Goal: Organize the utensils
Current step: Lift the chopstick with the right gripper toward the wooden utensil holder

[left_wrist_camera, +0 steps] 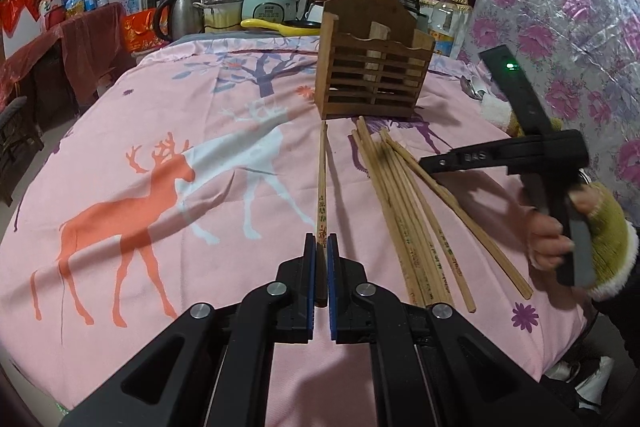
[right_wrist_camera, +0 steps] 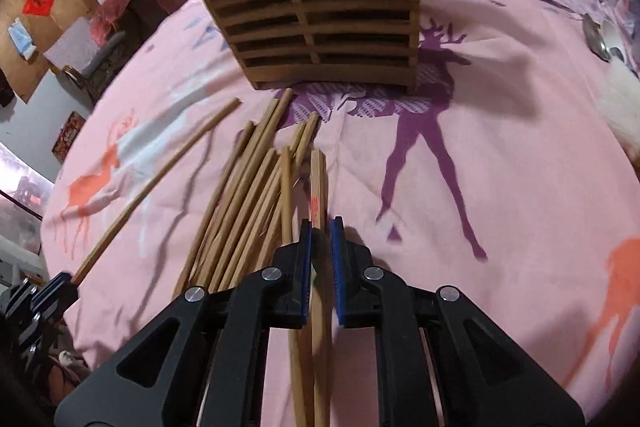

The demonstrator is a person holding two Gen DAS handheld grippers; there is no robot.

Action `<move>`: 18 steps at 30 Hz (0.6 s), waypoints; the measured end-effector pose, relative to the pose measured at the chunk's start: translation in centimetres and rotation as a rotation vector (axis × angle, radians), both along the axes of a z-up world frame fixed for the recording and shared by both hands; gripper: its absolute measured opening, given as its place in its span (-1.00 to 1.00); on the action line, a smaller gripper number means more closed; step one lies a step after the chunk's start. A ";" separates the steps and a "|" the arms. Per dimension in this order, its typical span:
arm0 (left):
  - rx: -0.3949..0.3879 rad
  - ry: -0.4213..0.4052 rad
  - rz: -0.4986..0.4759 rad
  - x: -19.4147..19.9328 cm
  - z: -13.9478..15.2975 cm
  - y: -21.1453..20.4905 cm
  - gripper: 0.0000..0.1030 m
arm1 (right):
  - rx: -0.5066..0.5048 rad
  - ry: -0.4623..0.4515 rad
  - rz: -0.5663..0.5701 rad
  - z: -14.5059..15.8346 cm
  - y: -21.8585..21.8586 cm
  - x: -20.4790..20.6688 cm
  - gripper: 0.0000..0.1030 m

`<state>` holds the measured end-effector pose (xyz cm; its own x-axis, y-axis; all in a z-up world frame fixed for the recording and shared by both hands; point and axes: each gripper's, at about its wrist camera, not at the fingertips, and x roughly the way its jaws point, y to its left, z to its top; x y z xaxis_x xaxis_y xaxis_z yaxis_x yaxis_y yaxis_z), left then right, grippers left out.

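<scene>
Already the left tongs (left_wrist_camera: 321, 245) grip one chopstick (left_wrist_camera: 321, 183) pointing at twelve o'clock toward the holder (left_wrist_camera: 372, 67) (right tongs (right_wrist_camera: 320, 231) pinch another).

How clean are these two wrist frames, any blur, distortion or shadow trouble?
Left wrist view: strong fisheye bending with dark corners; the single chopstick in the left gripper is sharp, while the right gripper is slightly motion-smeared. Right wrist view: softer overall, the wooden holder and chopstick pile blurred, long shadows on the pink cloth.
</scene>
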<state>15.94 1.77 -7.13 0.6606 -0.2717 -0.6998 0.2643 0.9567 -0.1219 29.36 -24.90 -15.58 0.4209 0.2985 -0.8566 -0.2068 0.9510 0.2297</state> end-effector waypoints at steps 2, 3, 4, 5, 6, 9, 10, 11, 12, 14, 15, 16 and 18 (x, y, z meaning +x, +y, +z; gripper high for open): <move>0.002 0.005 -0.001 0.2 -0.2 0.1 -0.89 | -0.039 -0.009 0.011 0.0 0.9 0.4 -0.74; 0.003 0.008 -0.004 0.2 -0.3 0.1 -0.89 | -0.048 -0.008 0.014 0.0 1.2 0.6 -0.74; 0.005 0.015 -0.007 0.4 -0.5 0.0 -0.89 | -0.056 -0.005 0.016 0.0 1.4 0.9 -0.74; 0.005 0.021 -0.009 0.5 -0.7 0.0 -0.89 | -0.065 -0.001 0.015 -0.1 1.6 1.3 -0.76; 0.005 0.028 -0.012 0.7 -0.8 -0.1 -0.89 | -0.067 0.005 0.015 -0.1 1.8 1.7 -0.77; 0.002 0.059 -0.026 1.0 -1.4 -0.3 -0.89 | -0.084 0.029 0.028 -0.1 2.0 2.5 -0.80; 0.003 0.062 -0.026 1.0 -1.5 -0.4 -0.89 | -0.088 0.028 0.017 0.1 2.0 2.4 -0.84; 0.005 0.061 -0.023 1.0 -1.5 -0.3 -0.89 | -0.091 0.007 0.011 0.4 2.0 2.0 -0.85; 0.006 0.055 -0.017 0.9 -1.4 -0.3 -0.89 | -0.099 -0.027 0.007 0.9 1.9 1.6 -0.85; 0.003 0.036 -0.009 0.7 -0.8 0.1 -0.89 | -0.102 -0.107 -0.007 2.6 1.5 0.3 -0.85; 0.002 0.029 -0.008 0.6 -0.5 0.2 -0.89 | -0.084 -0.145 -0.018 3.8 1.1 -0.5 -0.85; -0.001 0.025 -0.009 0.7 0.0 0.3 -0.89 | -0.064 -0.186 -0.031 5.2 0.6 -1.3 -0.85; -0.036 0.020 -0.019 1.3 1.7 0.7 -0.89 | -0.033 -0.272 -0.054 7.8 -0.3 -2.5 -0.86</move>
<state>17.29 2.46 -5.42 0.6407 -0.3092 -0.7028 0.2798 0.9464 -0.1614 26.87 -25.19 -7.74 0.6511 0.2433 -0.7190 -0.2056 0.9683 0.1416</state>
